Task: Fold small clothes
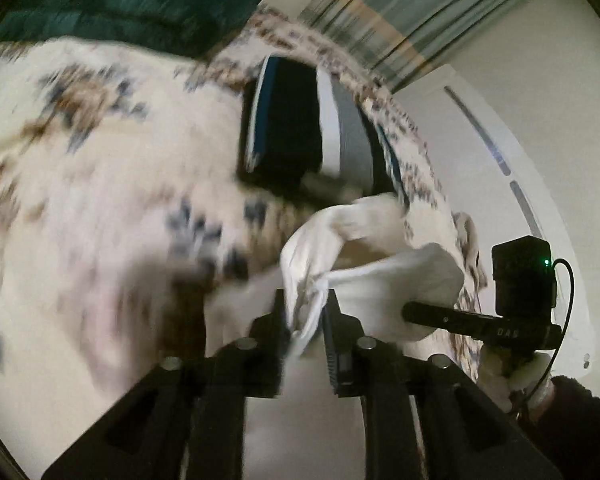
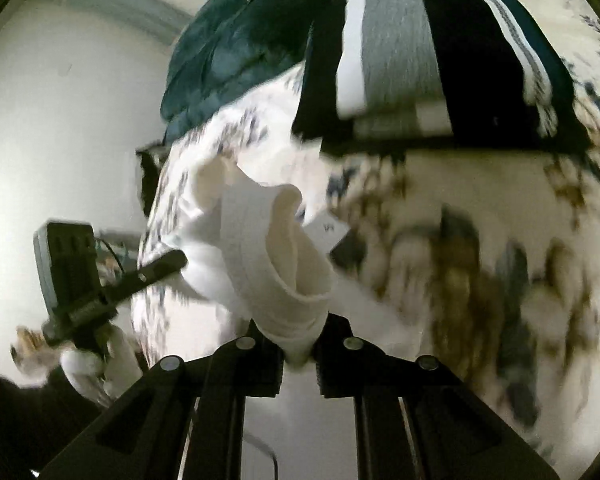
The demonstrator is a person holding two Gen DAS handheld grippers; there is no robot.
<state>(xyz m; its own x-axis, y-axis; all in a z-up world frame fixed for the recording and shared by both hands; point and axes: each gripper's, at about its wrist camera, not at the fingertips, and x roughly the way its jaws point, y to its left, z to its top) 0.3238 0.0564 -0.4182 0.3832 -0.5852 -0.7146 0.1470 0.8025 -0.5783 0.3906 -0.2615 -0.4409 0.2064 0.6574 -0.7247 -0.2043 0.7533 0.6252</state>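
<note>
**White garment up in both grippers, fold not started**

Bed (image 2: 480,208) with a floral cover is the work surface; both views are motion-blurred. Dark green bedding (image 1: 140,4) is bunched at the far side. Next to it lies a flat stack of folded clothes (image 2: 412,60), black, grey and white, so part of the pile looks done.

The current piece, a small white garment (image 2: 260,248), hangs crumpled above the bed, stretched between the two tools. Left hand-held gripper (image 1: 305,320) is clamped on a bunched edge of it. Right hand-held gripper (image 2: 300,344) is clamped on the opposite end. No crease is visible, so I'd judge it still needs spreading flat, folding and stacking.

Nothing blocks the open cover near the stack. Fabric type and garment kind: can't tell.
</note>
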